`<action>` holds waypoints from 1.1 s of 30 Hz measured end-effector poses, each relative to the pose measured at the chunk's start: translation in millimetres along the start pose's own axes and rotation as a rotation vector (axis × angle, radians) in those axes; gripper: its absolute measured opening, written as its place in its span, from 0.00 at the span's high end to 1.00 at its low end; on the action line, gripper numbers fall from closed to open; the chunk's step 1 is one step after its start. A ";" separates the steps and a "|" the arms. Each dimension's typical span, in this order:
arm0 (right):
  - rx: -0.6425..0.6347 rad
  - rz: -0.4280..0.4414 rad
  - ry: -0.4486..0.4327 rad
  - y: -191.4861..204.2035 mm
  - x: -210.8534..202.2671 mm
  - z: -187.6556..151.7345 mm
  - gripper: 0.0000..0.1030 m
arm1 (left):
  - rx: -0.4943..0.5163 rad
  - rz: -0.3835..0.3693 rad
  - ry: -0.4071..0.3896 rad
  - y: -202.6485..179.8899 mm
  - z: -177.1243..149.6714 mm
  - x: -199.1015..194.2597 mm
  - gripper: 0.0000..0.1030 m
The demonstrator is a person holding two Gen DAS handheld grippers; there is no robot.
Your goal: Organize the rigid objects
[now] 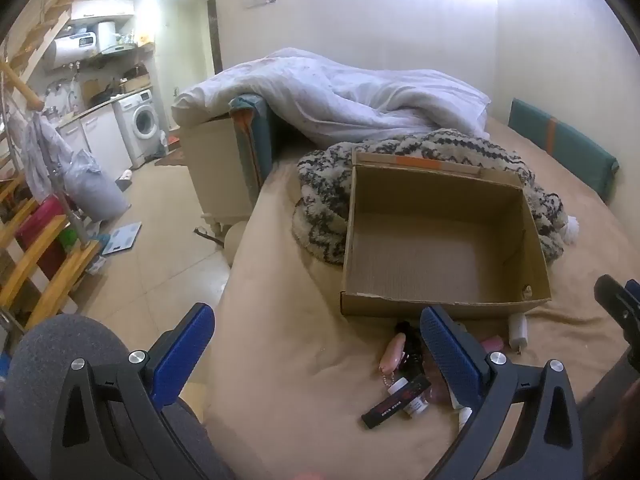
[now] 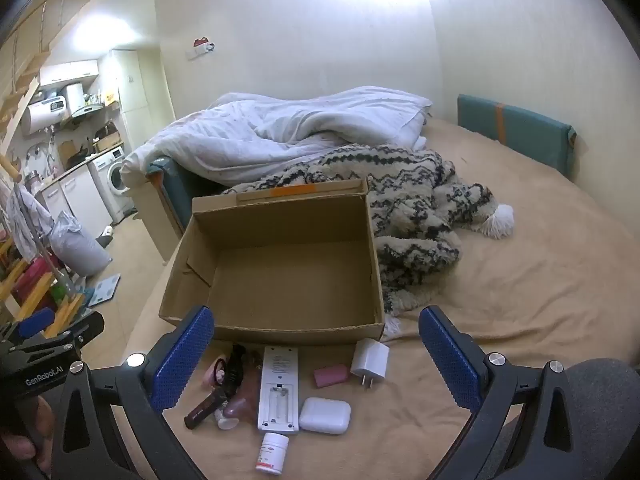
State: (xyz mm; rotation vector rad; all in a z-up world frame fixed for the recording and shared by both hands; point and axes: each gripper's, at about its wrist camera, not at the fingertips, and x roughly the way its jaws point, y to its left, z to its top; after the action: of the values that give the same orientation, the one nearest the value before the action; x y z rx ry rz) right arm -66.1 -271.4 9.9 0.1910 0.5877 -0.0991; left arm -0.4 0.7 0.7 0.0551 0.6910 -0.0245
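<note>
Both grippers [image 2: 316, 354] agape — cardboard box [image 2: 280, 256] empty

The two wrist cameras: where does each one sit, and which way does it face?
Left wrist: on the left gripper, facing across the bed toward the cardboard box; own open blue fingers show.
Right wrist: on the right gripper, facing the same box and the remote; own open fingers show.
Shared: box, white charger, patterned blanket.
</note>
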 end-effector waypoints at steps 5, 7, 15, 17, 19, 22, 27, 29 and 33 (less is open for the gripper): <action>-0.005 -0.001 -0.001 -0.4 -0.5 -0.1 0.00 | -0.016 -0.009 0.014 4.8 -1.2 1.4 0.00; -0.005 0.000 -0.002 -1.5 -1.1 -0.2 0.00 | -0.014 -0.008 0.012 7.1 -1.3 1.1 0.00; -0.010 -0.009 0.004 2.0 2.1 -1.1 0.00 | -0.022 -0.005 0.015 8.5 1.3 4.7 0.00; -0.011 -0.009 0.004 2.0 2.8 -1.3 0.00 | -0.025 -0.006 0.014 11.4 1.6 5.7 0.00; -0.012 -0.010 0.005 2.1 3.2 -1.5 0.00 | -0.012 -0.002 0.014 3.9 -0.5 1.5 0.00; -0.013 -0.011 0.005 1.5 3.2 -1.4 0.00 | -0.006 -0.004 0.017 3.9 -2.2 1.5 0.00; -0.014 -0.013 0.007 1.2 3.5 -1.0 0.00 | -0.001 0.001 0.013 4.1 -0.5 0.9 0.00; -0.014 -0.013 0.007 1.0 3.6 -0.9 0.00 | -0.001 0.003 0.012 3.1 0.1 1.2 0.00; -0.015 -0.013 0.008 1.1 3.9 -1.0 0.00 | -0.001 0.002 0.013 3.9 -0.4 0.9 0.00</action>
State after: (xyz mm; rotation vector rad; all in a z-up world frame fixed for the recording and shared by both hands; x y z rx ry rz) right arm -63.3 -270.3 7.1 0.1728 0.5979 -0.1065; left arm 0.2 4.7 0.0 0.0550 0.7036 -0.0216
